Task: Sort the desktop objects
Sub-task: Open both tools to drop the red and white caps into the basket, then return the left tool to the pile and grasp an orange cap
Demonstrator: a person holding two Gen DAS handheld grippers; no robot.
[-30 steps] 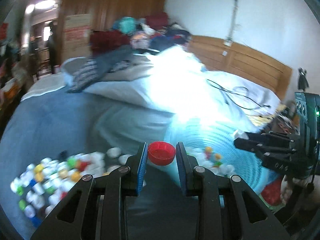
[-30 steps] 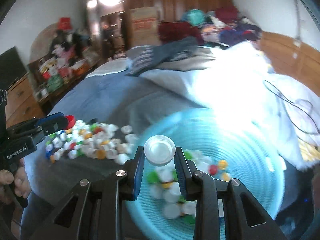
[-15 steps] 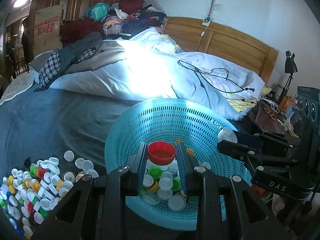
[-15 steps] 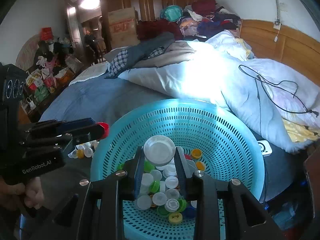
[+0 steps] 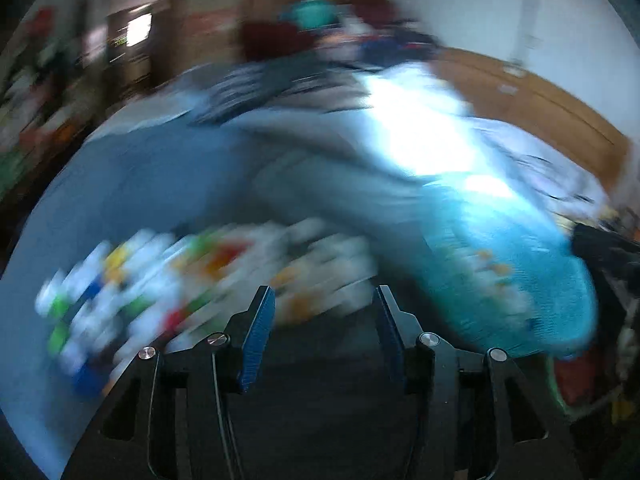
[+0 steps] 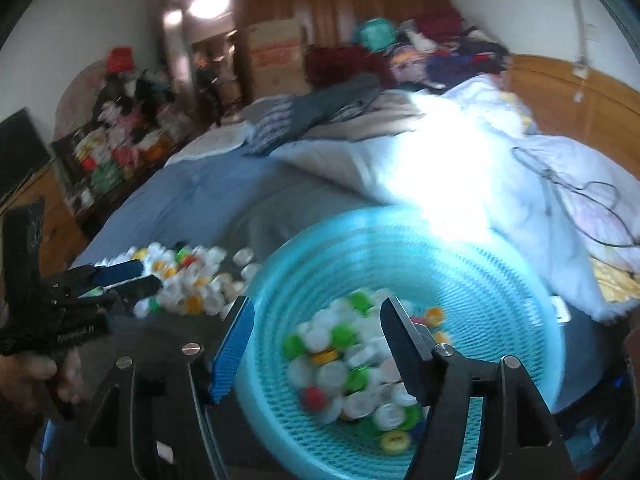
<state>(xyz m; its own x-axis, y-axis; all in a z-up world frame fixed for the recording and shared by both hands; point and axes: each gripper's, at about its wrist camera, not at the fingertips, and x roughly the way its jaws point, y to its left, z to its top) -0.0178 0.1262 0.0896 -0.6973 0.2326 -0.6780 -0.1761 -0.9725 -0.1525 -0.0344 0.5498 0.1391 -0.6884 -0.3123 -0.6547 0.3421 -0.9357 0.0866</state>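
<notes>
- Loose plastic bottle caps (image 6: pixel 188 280): heaped on the blue bedsheet (image 6: pixel 192 200); others inside the round turquoise perforated plastic basket (image 6: pixel 500 300).
- Left claw (image 5: pixel 322 320), right claw (image 6: pixel 316 336): both spread wide, now empty; red and white caps released half a second back, presumably dropped into basket.
- Next: back to the heap.

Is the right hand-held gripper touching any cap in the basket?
Apart. The right wrist view shows the right hand-held gripper wide open and empty, hovering above the caps in the blue basket.
</notes>
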